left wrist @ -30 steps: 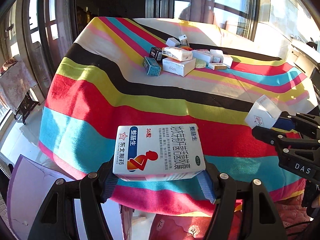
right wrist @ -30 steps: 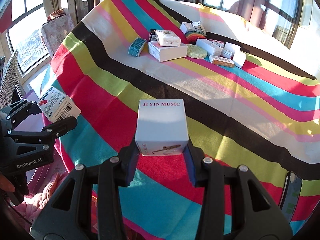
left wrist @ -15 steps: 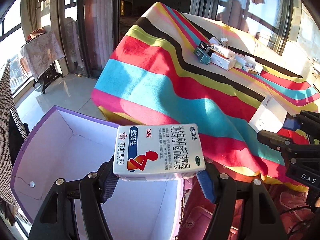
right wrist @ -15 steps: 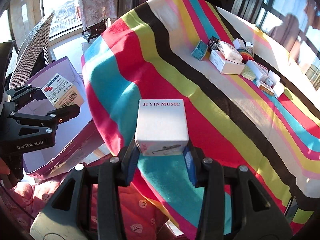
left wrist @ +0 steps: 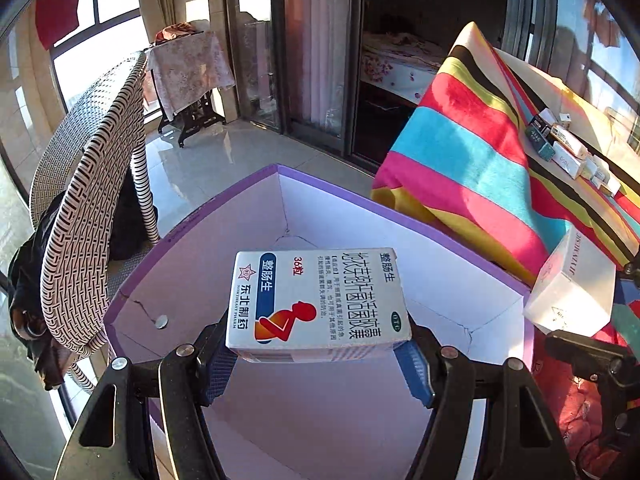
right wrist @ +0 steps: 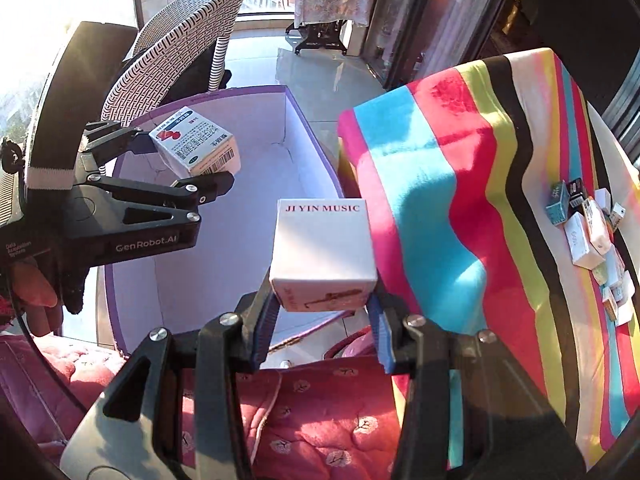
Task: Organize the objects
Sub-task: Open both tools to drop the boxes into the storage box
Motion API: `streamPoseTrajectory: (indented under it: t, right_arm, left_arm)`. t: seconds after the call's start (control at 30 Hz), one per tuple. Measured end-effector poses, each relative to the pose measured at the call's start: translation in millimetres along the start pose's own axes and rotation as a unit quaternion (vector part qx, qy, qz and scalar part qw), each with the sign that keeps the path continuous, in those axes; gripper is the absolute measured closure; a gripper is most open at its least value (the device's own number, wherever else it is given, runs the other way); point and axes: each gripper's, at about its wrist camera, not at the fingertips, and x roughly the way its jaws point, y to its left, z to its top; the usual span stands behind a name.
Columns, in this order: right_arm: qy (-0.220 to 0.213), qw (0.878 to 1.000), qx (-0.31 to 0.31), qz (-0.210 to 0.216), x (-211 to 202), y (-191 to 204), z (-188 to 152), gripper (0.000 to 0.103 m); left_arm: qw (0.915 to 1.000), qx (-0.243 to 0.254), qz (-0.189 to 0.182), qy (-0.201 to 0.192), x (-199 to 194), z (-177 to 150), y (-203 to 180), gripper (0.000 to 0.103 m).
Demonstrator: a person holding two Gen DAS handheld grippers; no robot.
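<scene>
My left gripper point(left wrist: 318, 354) is shut on a white medicine box point(left wrist: 318, 304) with Chinese print and a red figure, holding it over the open purple storage box point(left wrist: 192, 280). The medicine box also shows in the right wrist view point(right wrist: 196, 146). My right gripper point(right wrist: 322, 308) is shut on a white "JI YIN MUSIC" box point(right wrist: 324, 250), held above the purple box's near edge point(right wrist: 312, 152); that white box shows at the right of the left wrist view point(left wrist: 572, 284). The purple box's inside looks empty.
A table with a striped cloth point(right wrist: 460, 200) stands right of the purple box, carrying several small boxes point(right wrist: 588, 232) at its far end. A woven chair point(left wrist: 88, 208) stands to the left. A pink quilted cushion point(right wrist: 320, 420) lies below.
Both grippers have swung left, away from the striped table, carrying their boxes. The purple box now lies right under the left gripper and fills most of the view.
</scene>
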Motion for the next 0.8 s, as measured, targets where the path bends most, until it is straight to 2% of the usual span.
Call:
streamPoseTrajectory:
  t: [0.03, 0.1, 0.13, 0.17, 0.3, 0.37, 0.43, 0.57, 0.7, 0.8]
  right_arm:
    - [-0.004, 1.000, -0.001, 0.015, 3, 4, 4, 0.056]
    - [-0.010, 0.999, 0.003, 0.035, 5, 9, 8, 0.045]
    - [-0.017, 0.999, 0.008, 0.040, 4, 9, 9, 0.034]
    - [-0.024, 0.999, 0.016, 0.045, 2, 8, 8, 0.029]
    - [-0.038, 0.997, 0.058, 0.038, -11, -13, -1, 0.027]
    - [-0.044, 0.995, 0.090, 0.027, -17, -30, -10, 0.025]
    - [-0.048, 0.990, 0.129, 0.011, -23, -54, -20, 0.024]
    - [-0.037, 0.975, 0.215, -0.047, -31, -112, -45, 0.024]
    - [-0.038, 0.948, 0.298, -0.100, -48, -168, -84, 0.024]
    - [-0.035, 0.926, 0.353, -0.132, -54, -201, -116, 0.024]
  left_arm:
    - [0.9999, -0.008, 0.006, 0.002, 1, 0, 7, 0.032]
    - [0.9995, -0.022, 0.021, 0.012, 3, 2, 22, 0.030]
    - [0.9991, -0.028, 0.027, 0.015, 3, 3, 27, 0.026]
    - [0.9988, -0.034, 0.031, 0.013, 3, 4, 30, 0.022]
    - [0.9988, -0.039, 0.028, 0.000, -3, 7, 29, 0.019]
    - [0.9992, -0.039, 0.005, -0.003, -5, 9, 17, 0.019]
    - [0.9993, -0.028, -0.026, 0.001, -4, 13, -4, 0.019]
    - [0.9952, 0.037, -0.090, 0.011, -2, 23, -65, 0.019]
    - [0.9813, 0.094, -0.165, 0.028, 1, 44, -138, 0.019]
    - [0.9735, 0.126, -0.189, 0.026, 11, 68, -195, 0.019]
